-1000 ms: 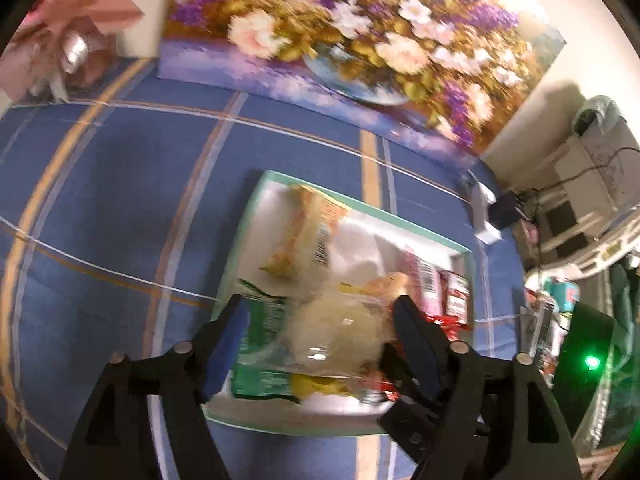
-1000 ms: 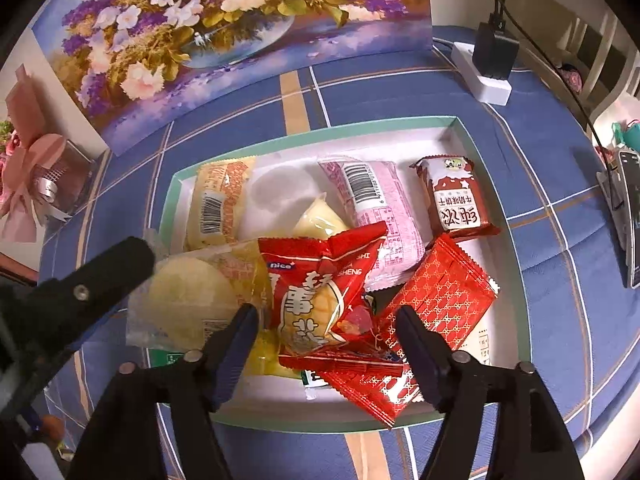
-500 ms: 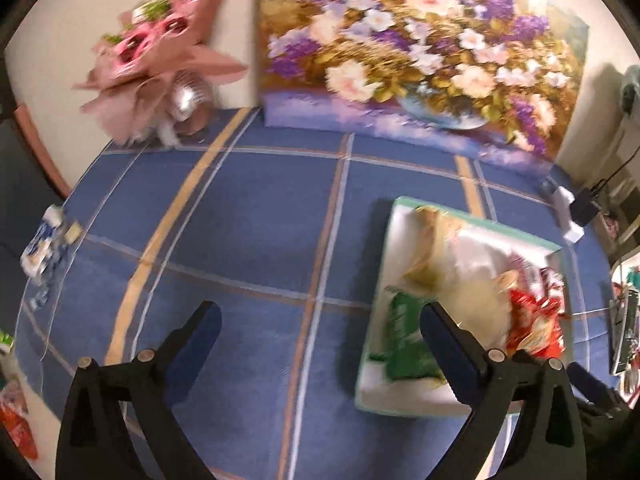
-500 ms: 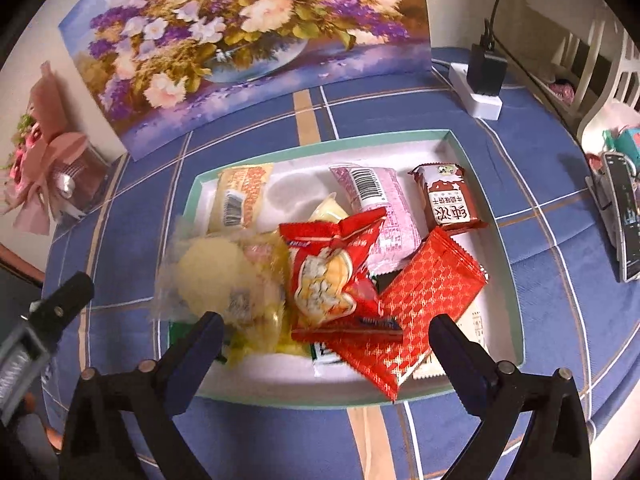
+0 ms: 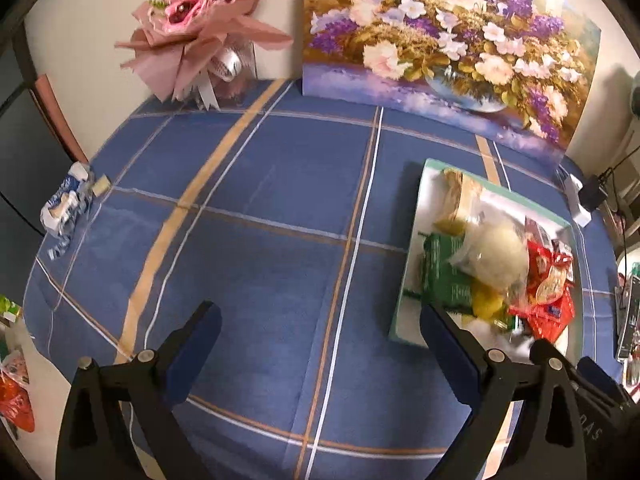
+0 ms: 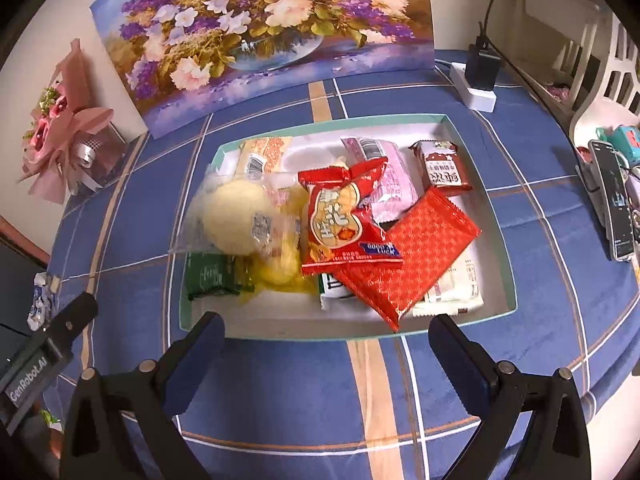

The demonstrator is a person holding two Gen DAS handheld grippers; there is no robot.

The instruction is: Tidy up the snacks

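Left wrist view: left gripper [image 5: 318, 350] wide open and empty, hovering above bare blue checked tablecloth [image 5: 272, 184], well apart from the snacks. One second ago closed in around the clear bag with the pale round bun, low over the box; now lifted back and swung to the left, with that bag left inside. From left to right here: crumpled blue-white wrapper [image 5: 66, 208] at the table edge, pink bouquet [image 5: 200, 28] at the back, flower painting [image 5: 448, 44] against the wall, then the teal-rimmed box [image 5: 410, 264] at the right side, with the green packet [image 5: 444, 276], the bun bag [image 5: 500, 256] and red packets in a pile.

Right wrist view: right gripper [image 6: 326, 354] also fully spread, nothing between the fingers, just in front of the near wall of the box. A second ago lower and narrower, around the red peanut packet; now drawn back and higher, the packet released. Inside the box, left to right: bun bag [image 6: 234, 218] leaning partly over the left rim, green packet [image 6: 210, 278] under it, orange-striped packet [image 6: 264, 154] behind, yellow pieces [image 6: 280, 272], red peanut packet [image 6: 340, 220] on top in the middle, pink packet [image 6: 386, 174], red patterned sachet [image 6: 416, 248], small brown-red bar [image 6: 440, 166], white packet [image 6: 456, 284] at the bottom right. Further right, a phone [image 6: 612, 200] on the cloth.

Meaning for the task, as a judgement: all visible snacks gathered in the box and both tools retreated, so probably at or near the end. Only doubtful point: the bun bag overhanging the rim, possibly in need of a small push inward.
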